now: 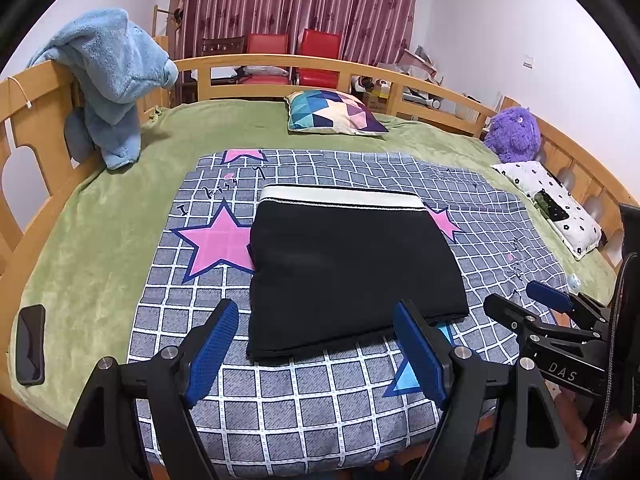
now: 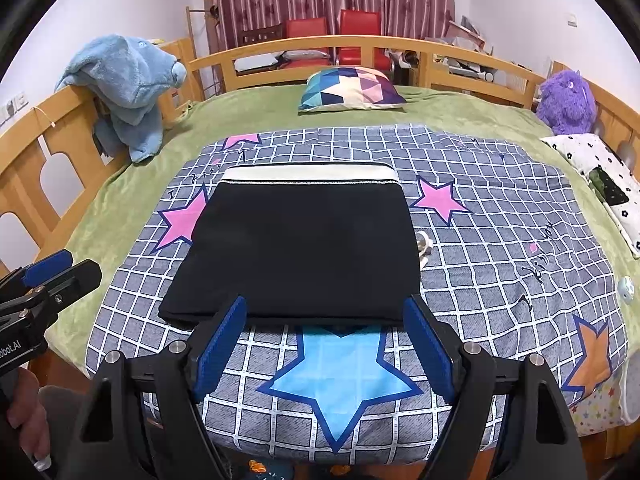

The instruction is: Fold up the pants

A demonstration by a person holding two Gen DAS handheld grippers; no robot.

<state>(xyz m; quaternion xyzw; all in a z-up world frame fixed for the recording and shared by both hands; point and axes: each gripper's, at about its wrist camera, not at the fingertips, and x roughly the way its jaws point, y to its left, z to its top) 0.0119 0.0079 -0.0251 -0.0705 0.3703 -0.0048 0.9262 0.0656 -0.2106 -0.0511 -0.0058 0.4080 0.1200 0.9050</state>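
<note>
Black pants (image 1: 348, 268) with a white waistband lie folded into a flat rectangle on the checked star-print sheet (image 1: 280, 392); they also show in the right wrist view (image 2: 304, 244). My left gripper (image 1: 316, 332) is open and empty, hovering just in front of the fold's near edge. My right gripper (image 2: 326, 324) is open and empty, also just short of the near edge. The right gripper appears at the right of the left wrist view (image 1: 520, 304), and the left gripper at the left of the right wrist view (image 2: 60, 268).
A wooden rail (image 1: 280, 62) rings the green bed. A blue plush blanket (image 1: 112, 76) hangs on the left rail. A patterned pillow (image 1: 336, 114) lies at the back, a purple plush toy (image 1: 514, 134) and white pillow (image 1: 552, 204) at right. A phone (image 1: 30, 344) lies near left.
</note>
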